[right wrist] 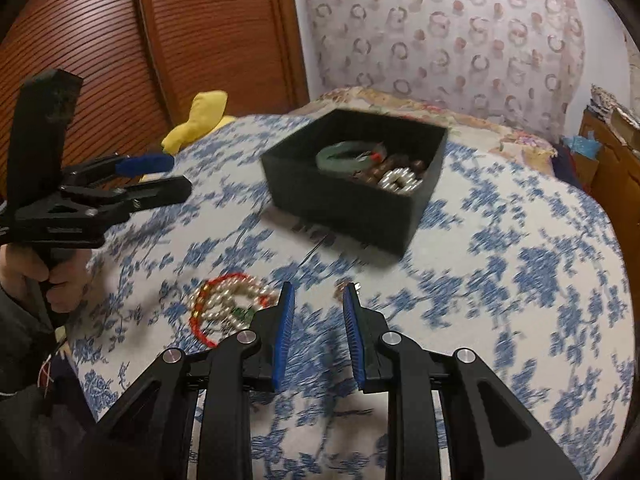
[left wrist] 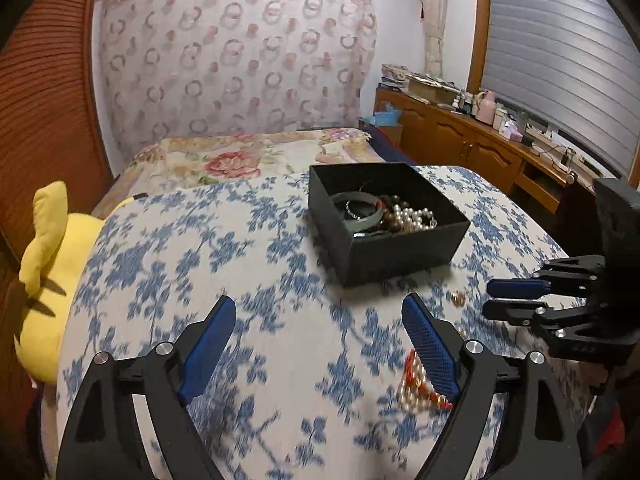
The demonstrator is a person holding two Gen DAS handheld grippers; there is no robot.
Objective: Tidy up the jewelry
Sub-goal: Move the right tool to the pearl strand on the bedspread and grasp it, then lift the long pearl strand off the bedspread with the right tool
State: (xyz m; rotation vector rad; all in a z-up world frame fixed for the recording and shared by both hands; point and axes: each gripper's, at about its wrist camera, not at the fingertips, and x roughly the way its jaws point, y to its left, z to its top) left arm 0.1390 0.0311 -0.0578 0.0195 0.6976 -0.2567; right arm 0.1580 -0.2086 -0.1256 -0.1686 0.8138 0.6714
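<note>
A black open box (left wrist: 400, 256) (right wrist: 340, 204) stands on the blue-flowered cloth (left wrist: 200, 240). It holds a green bangle (right wrist: 340, 152), pearls (left wrist: 416, 214) and brown beads. Outside it lie a pearl bracelet and a red bead bracelet (right wrist: 228, 304) (left wrist: 412, 384), close to my left gripper's right finger. A small gold piece (left wrist: 457, 298) (right wrist: 341, 286), blurred, lies just ahead of my right gripper's fingertips. My left gripper (left wrist: 319, 302) (right wrist: 178, 178) is wide open and empty. My right gripper (right wrist: 319, 288) (left wrist: 488, 299) has a narrow gap between its blue pads, and nothing is gripped.
A yellow plush toy (left wrist: 48, 280) (right wrist: 200, 120) lies at the cloth's left edge by the wooden slatted doors (right wrist: 100, 40). A flowered bed cover (left wrist: 240, 156) is behind the box. A wooden dresser (left wrist: 480, 140) with clutter stands at the right. A person's hand (right wrist: 60, 280) holds the left gripper.
</note>
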